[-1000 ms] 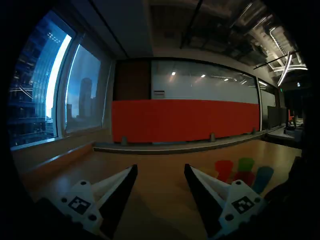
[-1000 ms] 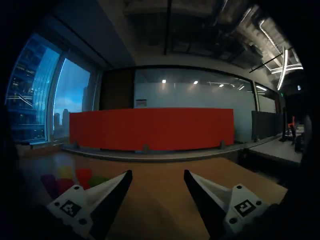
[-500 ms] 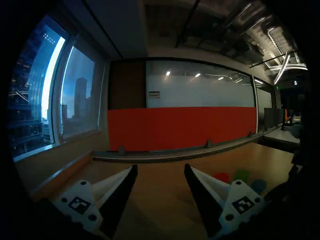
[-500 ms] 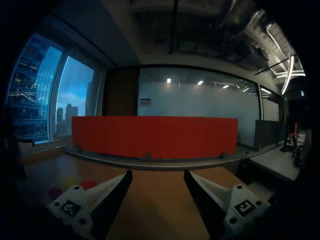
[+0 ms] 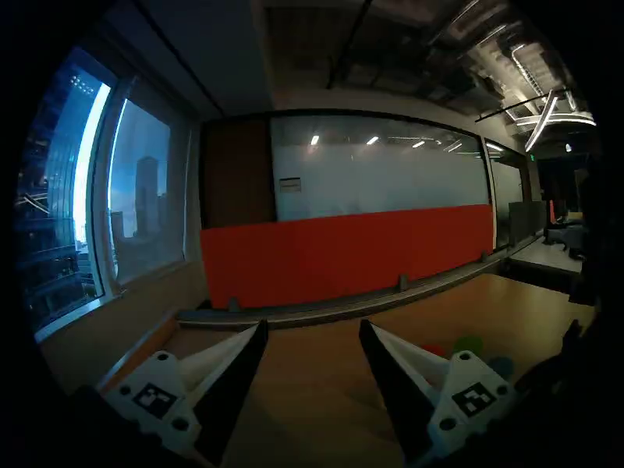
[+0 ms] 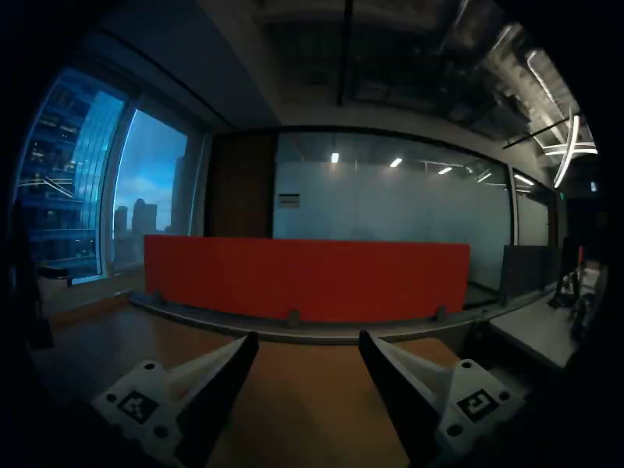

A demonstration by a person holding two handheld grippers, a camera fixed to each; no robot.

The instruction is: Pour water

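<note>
My left hand-held gripper (image 5: 310, 337) and right hand-held gripper (image 6: 308, 343), both released, above the table (image 5: 312, 398).
Jaws apart, grasping nothing; the coloured cups (image 5: 468, 344) stand on the table, low right in the left gripper view.

Wooden tabletop (image 5: 312, 390) bounded at its far edge by a red partition (image 5: 343, 249), frosted glass wall (image 5: 374, 175) seen behind it, tall windows (image 5: 140, 210) set at the left with city towers beyond, strip lights (image 5: 544, 123) lit on the ceiling
</note>
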